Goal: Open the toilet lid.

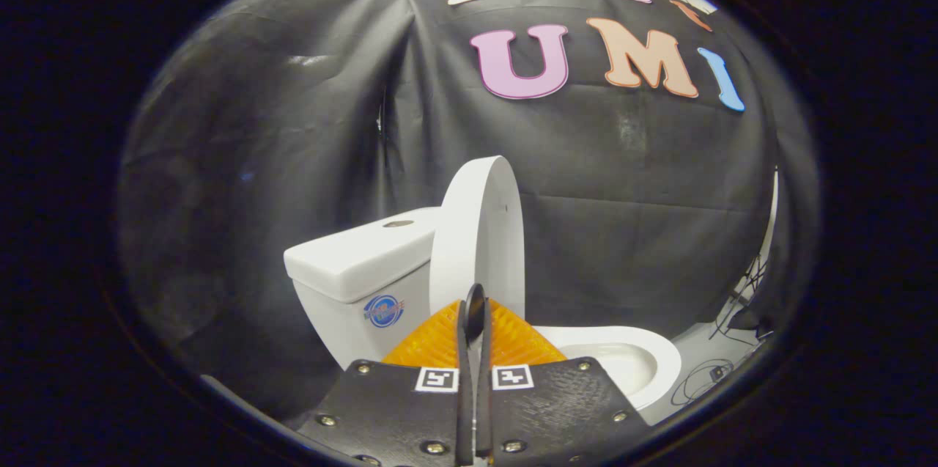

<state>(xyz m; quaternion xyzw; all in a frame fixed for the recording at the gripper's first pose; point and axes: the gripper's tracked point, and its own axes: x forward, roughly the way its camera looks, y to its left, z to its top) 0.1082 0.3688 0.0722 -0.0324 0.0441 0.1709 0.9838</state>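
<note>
Lid: toilet lid [478,232] stands raised, just ahead of my gripper [475,306].
Jaws: pressed together, pinching nothing I can see.

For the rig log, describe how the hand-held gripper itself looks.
The hand-held gripper has two flat black textured plates studded with metal screws, each bearing a small square black-and-white marker. Two ribbed, wedge-shaped fingers run forward, with thin upright blades pressed together between them.
</note>
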